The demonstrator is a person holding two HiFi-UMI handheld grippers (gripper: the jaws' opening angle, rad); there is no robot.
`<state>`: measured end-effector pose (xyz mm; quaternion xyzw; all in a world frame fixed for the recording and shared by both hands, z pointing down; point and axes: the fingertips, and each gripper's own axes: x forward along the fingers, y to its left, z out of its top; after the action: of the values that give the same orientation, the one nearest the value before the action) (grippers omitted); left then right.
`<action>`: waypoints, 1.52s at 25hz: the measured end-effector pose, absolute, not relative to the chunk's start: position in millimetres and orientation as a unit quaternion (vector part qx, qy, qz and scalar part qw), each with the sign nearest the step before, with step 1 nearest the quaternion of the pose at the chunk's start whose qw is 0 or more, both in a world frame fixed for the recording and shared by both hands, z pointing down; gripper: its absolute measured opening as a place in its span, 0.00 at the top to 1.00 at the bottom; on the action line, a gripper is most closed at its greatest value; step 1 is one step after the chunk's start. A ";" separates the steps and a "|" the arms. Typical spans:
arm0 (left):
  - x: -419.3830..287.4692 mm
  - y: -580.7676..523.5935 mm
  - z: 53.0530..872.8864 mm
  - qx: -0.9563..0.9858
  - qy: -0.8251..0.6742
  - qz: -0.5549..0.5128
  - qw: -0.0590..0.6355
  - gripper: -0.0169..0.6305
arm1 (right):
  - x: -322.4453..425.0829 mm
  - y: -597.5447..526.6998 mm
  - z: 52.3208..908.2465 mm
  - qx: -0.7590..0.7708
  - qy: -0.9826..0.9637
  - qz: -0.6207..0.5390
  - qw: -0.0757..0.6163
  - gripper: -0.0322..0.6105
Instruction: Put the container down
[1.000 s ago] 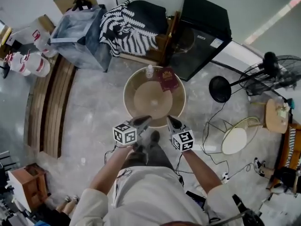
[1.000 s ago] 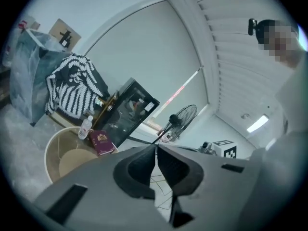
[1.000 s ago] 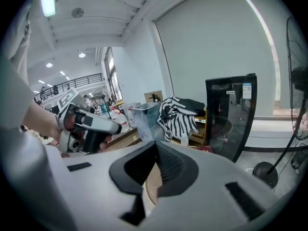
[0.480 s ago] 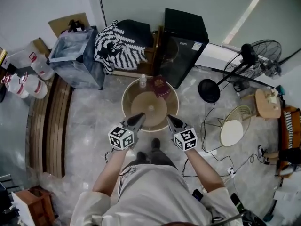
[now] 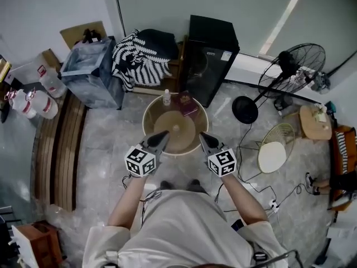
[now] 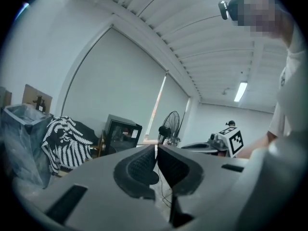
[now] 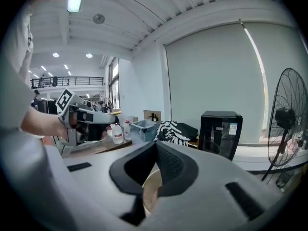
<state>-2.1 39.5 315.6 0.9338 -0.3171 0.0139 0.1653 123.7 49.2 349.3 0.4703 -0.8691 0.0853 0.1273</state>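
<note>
Left grey two-jaw gripper point(image 5: 163, 134) and right grey two-jaw gripper point(image 5: 203, 136) are both sitting fully closed, gripping nothing, hovering over the near rim of the round beige plastic container point(image 5: 167, 123), which is resting on the marbled grey floor point(image 5: 106, 130), just before the black cabinet point(image 5: 209, 60).

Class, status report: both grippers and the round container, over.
Left gripper shut, empty. Right gripper shut, empty. Container down on floor. Bottle, booklet at its far rim.
</note>
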 end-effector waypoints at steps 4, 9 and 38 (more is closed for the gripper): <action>13.0 44.4 304.1 0.932 -0.328 0.008 0.156 0.94 | 136.9 54.5 342.6 0.458 -0.877 0.082 0.121 0.96; 28.1 48.8 291.3 0.926 -0.347 -0.003 0.151 0.94 | 152.9 55.3 332.9 0.439 -0.887 0.077 0.118 0.96; 43.8 52.0 288.7 0.914 -0.379 -0.002 0.143 0.94 | 159.4 47.0 325.3 0.411 -0.904 0.070 0.092 0.96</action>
<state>43.8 52.0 288.7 0.9143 -0.3790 -0.0016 0.1426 159.4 47.0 325.3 0.4106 -0.9045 0.0696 0.0919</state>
